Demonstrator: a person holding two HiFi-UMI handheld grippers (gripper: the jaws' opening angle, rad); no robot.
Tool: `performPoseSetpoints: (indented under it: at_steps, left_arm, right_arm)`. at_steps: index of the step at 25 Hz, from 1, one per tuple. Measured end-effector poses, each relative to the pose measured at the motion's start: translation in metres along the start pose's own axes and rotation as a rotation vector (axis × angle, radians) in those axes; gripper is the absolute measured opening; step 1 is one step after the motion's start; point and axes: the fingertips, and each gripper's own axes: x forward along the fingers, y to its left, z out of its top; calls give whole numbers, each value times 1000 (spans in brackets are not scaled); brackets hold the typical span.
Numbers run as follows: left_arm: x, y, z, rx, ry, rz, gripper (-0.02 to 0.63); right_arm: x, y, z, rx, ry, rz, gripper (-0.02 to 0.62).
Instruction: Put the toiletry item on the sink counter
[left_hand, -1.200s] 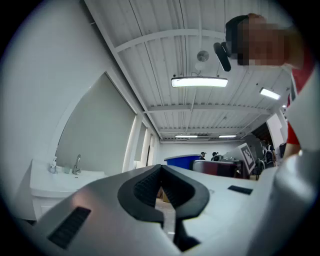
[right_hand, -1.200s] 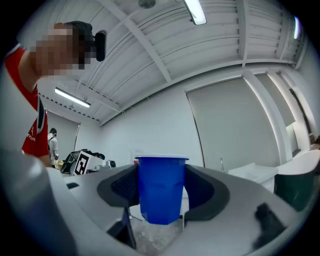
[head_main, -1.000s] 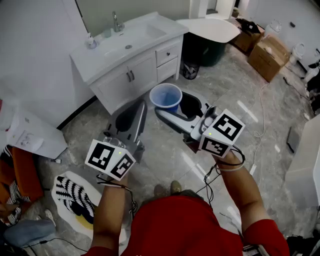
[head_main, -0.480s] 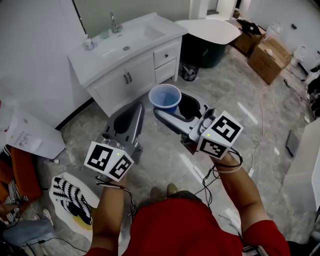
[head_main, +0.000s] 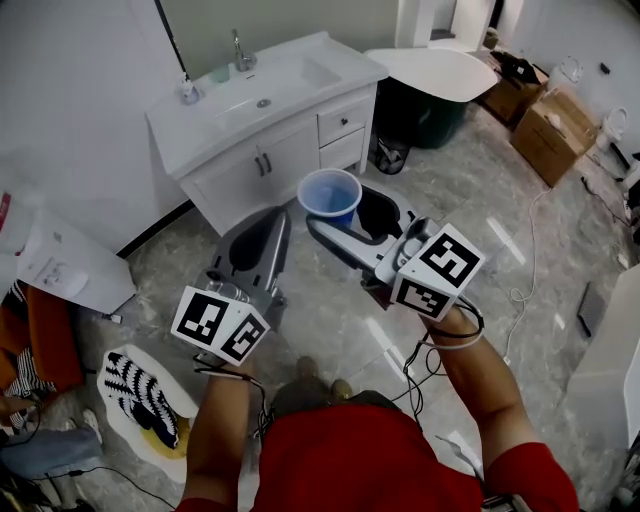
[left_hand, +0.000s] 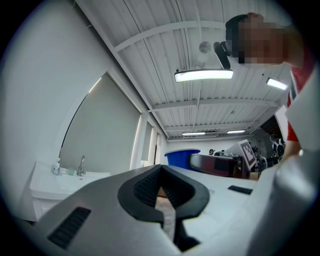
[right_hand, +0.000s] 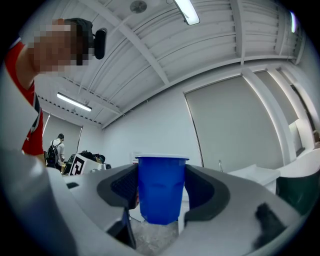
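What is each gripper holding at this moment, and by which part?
The right gripper clamps the blue cup across its side walls, one jaw on each side. The left gripper is shut on nothing.

- The right gripper (head_main: 345, 212) holds a blue cup (head_main: 331, 192) upright between its jaws, above the marble floor (head_main: 330, 300).
- The left gripper (head_main: 266, 218) is just beside it and carries nothing; its jaws seem closed, though the angle is poor.
- Ahead stands a white vanity (head_main: 290, 150). On its tabletop (head_main: 197, 122), a faucet (head_main: 240, 50) and a small bottle (head_main: 187, 90) stand behind the basin (head_main: 270, 82).
- A wire bin (head_main: 390, 155) stands on the floor at the vanity's right end.
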Motion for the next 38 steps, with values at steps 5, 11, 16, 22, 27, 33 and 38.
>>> performPoseSetpoints:
  at_steps: [5, 11, 16, 22, 27, 33, 38]
  left_arm:
    - [21, 17, -1, 4, -3, 0, 17]
    - [50, 53, -5, 11, -16, -12, 17]
    - [76, 99, 3, 46, -26, -13, 17]
    - [107, 160, 14, 79, -32, -33, 17]
    - [130, 200, 17, 78, -34, -50, 17]
    - [153, 233, 11, 52, -18, -56, 17]
    - [172, 251, 5, 46, -10, -57, 17]
  right_arm:
    - [14, -23, 0, -5, 1, 2, 288]
    - [42, -59, -3, -18, -3, -10, 288]
    - [85, -90, -2, -22, -18, -6, 288]
    - [142, -129, 1, -28, -38, -14, 288]
    - [177, -159, 1, -36, -42, -34, 288]
    - [203, -187, -3, -28, -25, -49, 288]
    - [215, -210, -7, -26, -25, -55, 288]
